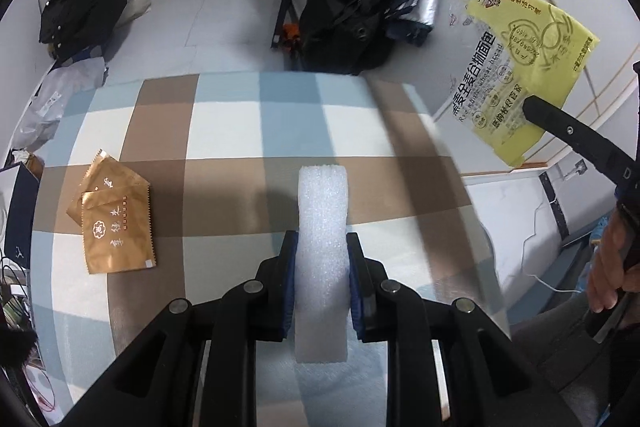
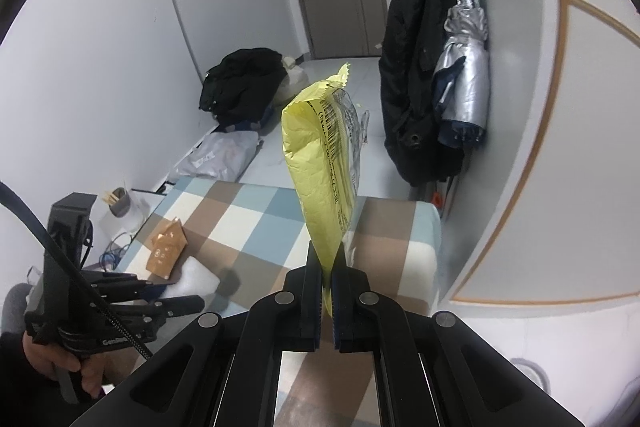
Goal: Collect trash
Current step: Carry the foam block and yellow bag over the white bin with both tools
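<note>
My left gripper is shut on a white foam strip, which sticks out ahead of the pads above the checked table. In the right wrist view the same left gripper sits low at the left with the foam strip in it. My right gripper is shut on a yellow bread wrapper that stands upright above the table. The left wrist view shows that wrapper held high at the right. Two gold sachets lie overlapping on the table's left side, also the gold sachets.
A black coat and a silver folded umbrella hang by the wall beyond the table. Black clothes and a white plastic bag lie on the floor at the far left. A person's hand holds the right gripper's handle.
</note>
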`<state>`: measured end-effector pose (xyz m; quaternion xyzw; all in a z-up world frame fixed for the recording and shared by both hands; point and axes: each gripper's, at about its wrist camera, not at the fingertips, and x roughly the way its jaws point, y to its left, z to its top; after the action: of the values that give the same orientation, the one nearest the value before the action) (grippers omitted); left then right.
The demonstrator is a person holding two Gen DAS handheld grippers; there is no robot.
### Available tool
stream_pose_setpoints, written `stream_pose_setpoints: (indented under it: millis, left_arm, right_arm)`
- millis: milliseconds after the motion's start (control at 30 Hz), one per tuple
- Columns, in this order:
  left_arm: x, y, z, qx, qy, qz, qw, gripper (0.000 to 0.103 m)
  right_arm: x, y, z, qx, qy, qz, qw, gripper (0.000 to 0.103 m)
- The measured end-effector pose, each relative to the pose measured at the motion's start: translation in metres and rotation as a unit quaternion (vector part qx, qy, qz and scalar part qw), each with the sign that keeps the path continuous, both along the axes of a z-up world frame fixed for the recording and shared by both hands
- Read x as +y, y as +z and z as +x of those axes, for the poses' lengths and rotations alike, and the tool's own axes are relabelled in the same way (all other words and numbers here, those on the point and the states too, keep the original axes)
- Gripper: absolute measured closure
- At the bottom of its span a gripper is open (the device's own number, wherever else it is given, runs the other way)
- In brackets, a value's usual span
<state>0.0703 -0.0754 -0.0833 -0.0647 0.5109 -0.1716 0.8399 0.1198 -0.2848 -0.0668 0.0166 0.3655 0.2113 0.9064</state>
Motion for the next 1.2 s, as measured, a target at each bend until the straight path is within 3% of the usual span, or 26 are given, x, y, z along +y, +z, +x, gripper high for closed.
stream_pose_setpoints:
  millis: [133, 433, 800, 1000, 1200]
  left_arm:
    - [-0.010, 0.017, -0.007, -0.016, -0.009, 0.022, 0.9996, 0.085]
    - [-0.050, 0.074, -0.024, -0.076, -0.051, 0.017, 0.9957, 0.085]
    - [-0.122, 0.127, -0.033, -0.120, -0.111, -0.013, 0.9865, 0.085]
    - [-0.168, 0.130, -0.034, -0.123, -0.151, -0.020, 0.9807, 0.085]
    - [-0.220, 0.111, -0.030, -0.098, -0.192, -0.023, 0.9762, 0.085]
  right_arm:
    - [-0.010, 0.016, -0.022, -0.015, -0.010, 0.013, 1.000, 0.100]
    - [-0.044, 0.053, -0.072, -0.044, -0.036, 0.037, 0.998, 0.100]
    - [-0.145, 0.111, -0.117, -0.094, -0.116, 0.058, 0.987, 0.100]
    - [-0.188, 0.104, -0.131, -0.076, -0.160, 0.045, 0.983, 0.100]
    - [-0.234, 0.070, -0.137, -0.041, -0.206, 0.058, 0.976, 0.100]
